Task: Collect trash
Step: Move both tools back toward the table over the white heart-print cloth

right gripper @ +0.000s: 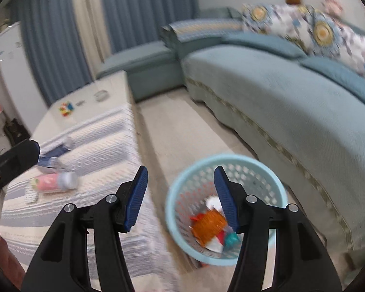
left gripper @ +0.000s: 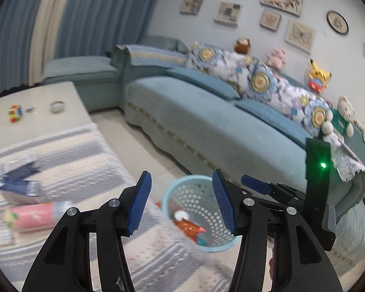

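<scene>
A light blue perforated waste basket [left gripper: 208, 247] [right gripper: 277, 187] stands on the floor between the table and the sofa, holding an orange wrapper [right gripper: 208, 225] [left gripper: 188, 227] and other scraps. My left gripper [left gripper: 181, 203] hangs open and empty above the table edge and basket. My right gripper [right gripper: 180, 196] is open and empty over the basket; it shows in the left wrist view as a blue-tipped finger [left gripper: 255, 183]. On the striped tablecloth lie a pink bottle [left gripper: 31, 217] [right gripper: 53, 181] and blue-and-white packaging [left gripper: 19, 185] [right gripper: 51, 159].
A teal sofa [left gripper: 206, 121] [right gripper: 279, 102] with floral cushions and plush toys runs along the right. The far table end holds a colourful cube [left gripper: 15, 113] [right gripper: 66, 108] and a small white dish [left gripper: 56, 106]. Blue curtains [left gripper: 97, 19] hang behind.
</scene>
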`<state>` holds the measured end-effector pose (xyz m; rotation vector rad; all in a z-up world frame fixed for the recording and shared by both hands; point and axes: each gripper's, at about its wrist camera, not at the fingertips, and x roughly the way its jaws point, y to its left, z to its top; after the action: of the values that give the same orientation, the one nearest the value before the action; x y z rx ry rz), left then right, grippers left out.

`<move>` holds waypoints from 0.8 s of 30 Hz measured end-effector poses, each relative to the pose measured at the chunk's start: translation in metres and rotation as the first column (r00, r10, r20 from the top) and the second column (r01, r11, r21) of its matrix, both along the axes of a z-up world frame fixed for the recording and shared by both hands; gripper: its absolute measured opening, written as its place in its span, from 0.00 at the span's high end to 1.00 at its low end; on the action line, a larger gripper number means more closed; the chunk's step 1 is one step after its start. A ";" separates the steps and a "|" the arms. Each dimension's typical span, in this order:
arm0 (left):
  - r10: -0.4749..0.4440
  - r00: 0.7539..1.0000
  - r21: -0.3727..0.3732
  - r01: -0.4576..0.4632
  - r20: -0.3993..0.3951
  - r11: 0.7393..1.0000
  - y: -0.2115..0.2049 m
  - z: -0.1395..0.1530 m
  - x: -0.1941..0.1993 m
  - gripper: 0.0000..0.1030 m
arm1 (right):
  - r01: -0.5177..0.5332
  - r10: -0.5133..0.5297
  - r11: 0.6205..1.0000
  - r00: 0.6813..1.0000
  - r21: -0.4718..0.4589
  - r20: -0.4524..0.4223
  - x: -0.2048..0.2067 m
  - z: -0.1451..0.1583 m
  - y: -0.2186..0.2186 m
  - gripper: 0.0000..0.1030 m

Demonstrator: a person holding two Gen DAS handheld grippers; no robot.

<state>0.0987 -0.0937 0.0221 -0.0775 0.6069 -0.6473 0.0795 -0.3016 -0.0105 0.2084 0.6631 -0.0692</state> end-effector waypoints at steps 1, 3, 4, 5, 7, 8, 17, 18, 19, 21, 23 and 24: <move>0.021 1.000 -0.005 -0.021 0.008 1.000 0.012 0.003 -0.002 0.51 | -0.026 0.026 1.000 0.999 -0.014 0.026 -0.002 0.006 0.013 0.48; 0.084 0.996 -0.015 -0.084 0.018 0.996 0.047 0.009 -0.006 0.51 | -0.072 0.074 0.996 0.996 -0.045 0.056 -0.004 0.012 0.038 0.48; 0.111 0.994 -0.018 -0.111 0.019 0.994 0.060 0.011 -0.006 0.51 | -0.090 0.093 0.994 0.994 -0.058 0.063 -0.004 0.014 0.048 0.48; 0.144 0.989 -0.016 -0.144 0.022 0.989 0.075 0.011 -0.007 0.51 | -0.110 0.115 0.991 0.991 -0.071 0.068 -0.003 0.014 0.060 0.46; 0.231 0.973 0.011 -0.231 0.031 0.973 0.111 0.007 -0.007 0.51 | -0.157 0.162 0.984 0.985 -0.085 0.063 0.004 0.014 0.086 0.43; 0.264 0.964 0.024 -0.265 0.030 0.964 0.125 0.003 -0.005 0.51 | -0.175 0.180 0.981 0.982 -0.083 0.056 0.007 0.012 0.095 0.41; 0.511 0.854 0.171 -0.491 -0.100 0.854 0.244 -0.078 0.026 0.40 | -0.373 0.373 0.915 0.927 -0.152 -0.031 0.067 -0.021 0.193 0.31; 0.521 0.846 0.173 -0.499 -0.115 0.849 0.254 -0.086 0.030 0.40 | -0.389 0.387 0.910 0.921 -0.147 -0.038 0.075 -0.026 0.200 0.31; 0.532 0.836 0.172 -0.509 -0.135 0.843 0.263 -0.095 0.038 0.40 | -0.408 0.405 0.903 0.913 -0.136 -0.052 0.085 -0.030 0.207 0.31; 0.538 0.826 0.161 -0.516 -0.169 0.842 0.275 -0.106 0.048 0.40 | -0.442 0.436 0.891 0.897 -0.103 -0.075 0.103 -0.039 0.220 0.38; 0.539 0.820 0.156 -0.517 -0.193 0.842 0.286 -0.115 0.063 0.40 | -0.479 0.471 0.875 0.876 -0.066 -0.106 0.118 -0.048 0.230 0.46; 0.541 0.816 0.158 -0.518 -0.203 0.841 0.289 -0.120 0.070 0.40 | -0.495 0.487 0.868 0.866 -0.047 -0.115 0.124 -0.052 0.233 0.51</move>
<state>0.1683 0.1953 -0.0974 -0.2307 0.8088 -0.0586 0.2031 -0.0691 -0.0629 -0.0435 0.7961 0.3904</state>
